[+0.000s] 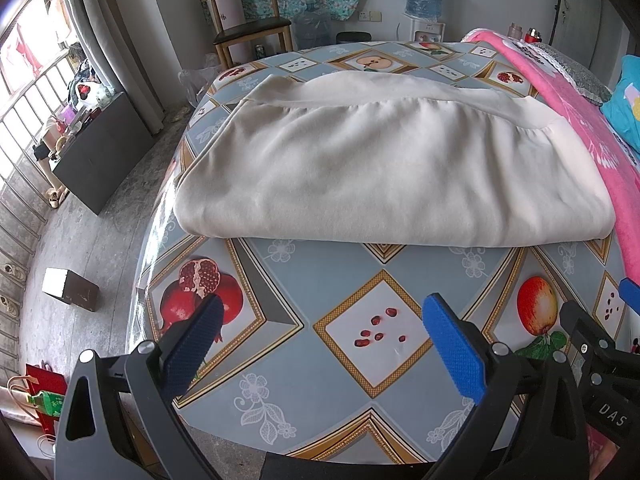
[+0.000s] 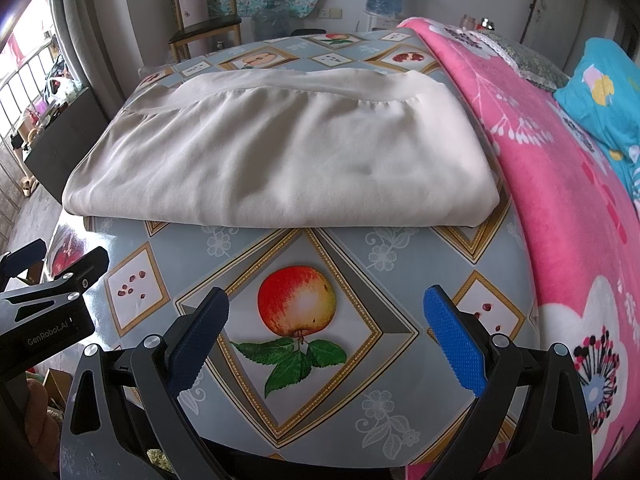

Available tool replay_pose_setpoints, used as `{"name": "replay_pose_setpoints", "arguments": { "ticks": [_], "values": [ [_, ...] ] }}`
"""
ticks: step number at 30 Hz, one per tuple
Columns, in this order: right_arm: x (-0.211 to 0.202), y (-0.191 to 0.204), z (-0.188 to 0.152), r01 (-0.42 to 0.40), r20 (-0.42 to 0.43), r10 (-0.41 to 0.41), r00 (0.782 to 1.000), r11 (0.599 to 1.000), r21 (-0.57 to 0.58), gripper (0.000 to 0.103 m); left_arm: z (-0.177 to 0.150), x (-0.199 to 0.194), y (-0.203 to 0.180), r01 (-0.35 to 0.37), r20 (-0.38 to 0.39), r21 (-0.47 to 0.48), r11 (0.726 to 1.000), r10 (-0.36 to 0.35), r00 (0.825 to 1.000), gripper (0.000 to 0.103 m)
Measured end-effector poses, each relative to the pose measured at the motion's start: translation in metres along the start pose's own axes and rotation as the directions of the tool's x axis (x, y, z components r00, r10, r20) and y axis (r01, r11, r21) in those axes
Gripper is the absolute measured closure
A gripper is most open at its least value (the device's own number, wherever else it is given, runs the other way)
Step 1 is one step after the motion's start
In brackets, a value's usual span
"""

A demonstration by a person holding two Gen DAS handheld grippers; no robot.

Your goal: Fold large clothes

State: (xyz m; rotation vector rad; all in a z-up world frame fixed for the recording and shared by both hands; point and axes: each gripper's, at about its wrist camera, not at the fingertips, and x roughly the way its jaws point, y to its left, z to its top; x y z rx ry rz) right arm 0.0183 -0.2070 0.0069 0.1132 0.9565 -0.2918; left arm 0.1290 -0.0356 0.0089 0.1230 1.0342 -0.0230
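A large cream garment (image 1: pixel 384 168) lies folded into a broad rectangle on the fruit-patterned tablecloth (image 1: pixel 320 280), its folded edge toward me. It also shows in the right wrist view (image 2: pixel 280 160). My left gripper (image 1: pixel 324 312) is open and empty, held above the table's near part, short of the garment. My right gripper (image 2: pixel 326 304) is open and empty, over the printed apple, also short of the garment. The right gripper's body (image 1: pixel 592 344) shows at the right of the left wrist view. The left gripper's body (image 2: pixel 52 292) shows at the left of the right wrist view.
A pink flowered blanket (image 2: pixel 560 200) lies along the table's right side, touching the garment's right edge. A blue pillow (image 2: pixel 604 96) is beyond it. A wooden chair (image 1: pixel 248 20) and water dispenser (image 1: pixel 424 4) stand behind the table. A dark cabinet (image 1: pixel 100 152) and small box (image 1: pixel 70 288) are at the left.
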Motion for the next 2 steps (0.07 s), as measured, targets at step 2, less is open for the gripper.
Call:
{"name": "replay_pose_setpoints", "arguments": {
  "ticks": [2],
  "values": [
    [0.0005, -0.0007, 0.0010, -0.001, -0.001, 0.001, 1.000, 1.000, 0.000, 0.008, 0.0008, -0.0006, 0.0009, 0.000, -0.001, 0.000, 1.000, 0.000, 1.000, 0.005]
  ]
}}
